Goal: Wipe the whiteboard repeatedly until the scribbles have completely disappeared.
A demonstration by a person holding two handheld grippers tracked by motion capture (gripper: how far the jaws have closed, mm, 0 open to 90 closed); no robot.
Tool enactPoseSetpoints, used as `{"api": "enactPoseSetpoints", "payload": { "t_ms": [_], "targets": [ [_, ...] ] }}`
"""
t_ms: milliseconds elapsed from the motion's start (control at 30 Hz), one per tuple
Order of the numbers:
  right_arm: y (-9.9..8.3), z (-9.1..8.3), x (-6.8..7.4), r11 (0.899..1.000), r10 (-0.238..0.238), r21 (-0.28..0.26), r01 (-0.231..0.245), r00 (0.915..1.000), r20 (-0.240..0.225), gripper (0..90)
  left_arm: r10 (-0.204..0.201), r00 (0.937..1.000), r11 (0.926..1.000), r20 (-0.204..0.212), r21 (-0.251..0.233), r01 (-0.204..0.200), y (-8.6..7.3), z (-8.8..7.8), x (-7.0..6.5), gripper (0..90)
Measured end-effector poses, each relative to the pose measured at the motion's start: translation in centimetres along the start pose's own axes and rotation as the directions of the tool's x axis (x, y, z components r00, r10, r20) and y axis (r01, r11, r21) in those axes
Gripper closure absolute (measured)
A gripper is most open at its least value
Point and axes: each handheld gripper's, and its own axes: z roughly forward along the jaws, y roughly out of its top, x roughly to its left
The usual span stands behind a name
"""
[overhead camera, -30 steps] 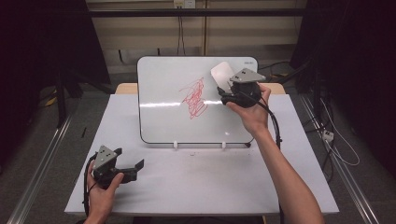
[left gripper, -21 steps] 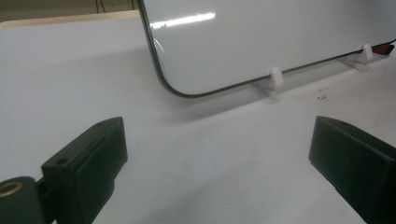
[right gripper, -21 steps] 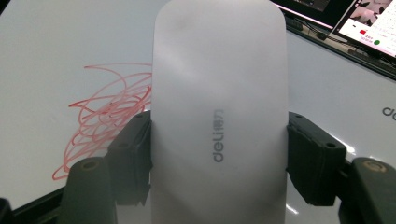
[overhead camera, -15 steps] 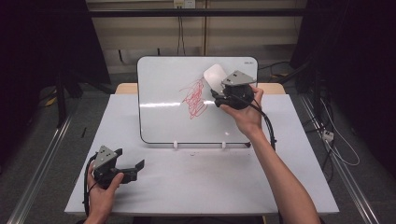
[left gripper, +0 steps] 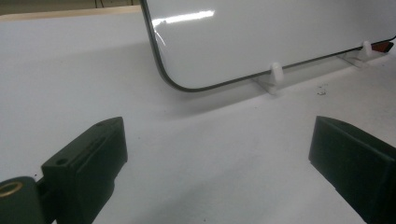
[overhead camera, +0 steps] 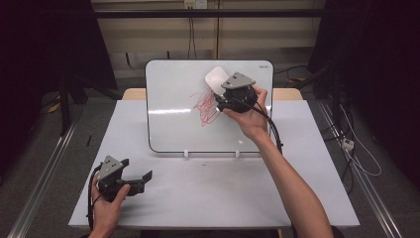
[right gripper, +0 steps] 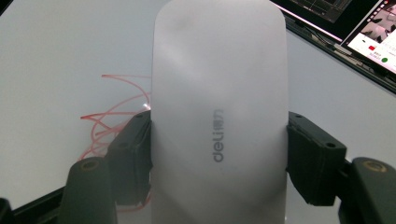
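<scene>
Work in hand: wiping a red scribble (overhead camera: 207,106) off the whiteboard (overhead camera: 173,99) that stands propped toward the far edge of the tabletop (overhead camera: 218,198).
What has just changed: across the last second the right claw (overhead camera: 224,94) has carried the white eraser (overhead camera: 216,79) from the board's upper right in toward the board's middle, so the eraser now sits just beside the top right of the scribble.
What that means: judged from the marks, no red seems to have been rubbed away yet; the wiping stroke looks about to begin rather than under way.
Right claw: clenched on the eraser (right gripper: 218,112), one pad (right gripper: 133,154) pressed on each long side, the eraser's nose pointing ahead at the board.
Contact with board: cannot tell whether the eraser already touches the surface or hangs just off it.
Left claw: (overhead camera: 141,179) released, jaws standing wide apart with nothing between them, resting low near the front left corner of the tabletop, well apart from the board.
Left claw's outlook: (left gripper: 219,186) faces the board's lower corner and its small white feet (left gripper: 276,72).
</scene>
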Motion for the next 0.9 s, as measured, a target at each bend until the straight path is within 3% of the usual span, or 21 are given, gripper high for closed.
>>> {"api": "enactPoseSetpoints", "payload": {
  "t_ms": [300, 633, 900],
  "targets": [
    [1.1, 1.0, 0.3, 0.998, -0.057, 0.025, 0.056, 0.9977, 0.036, 31.7, 0.015, 0.9999, 0.9999, 0.008, -0.001, -0.015, 0.2, 0.2, -0.2, 4.3],
    [1.0, 2.3, 0.2, 0.993, -0.091, 0.082, 0.084, 0.9923, 0.084, 31.7, 0.013, 0.9999, 0.9999, 0.01, -0.003, -0.013, 0.1, 0.2, 0.0, 4.4],
    [1.0, 2.4, 0.4, 0.992, -0.101, 0.091, 0.093, 0.9904, 0.093, 31.7, 0.018, 0.9998, 0.9998, 0.011, 0.002, -0.018, 0.1, 0.2, -0.2, 4.4]
  ]
}}
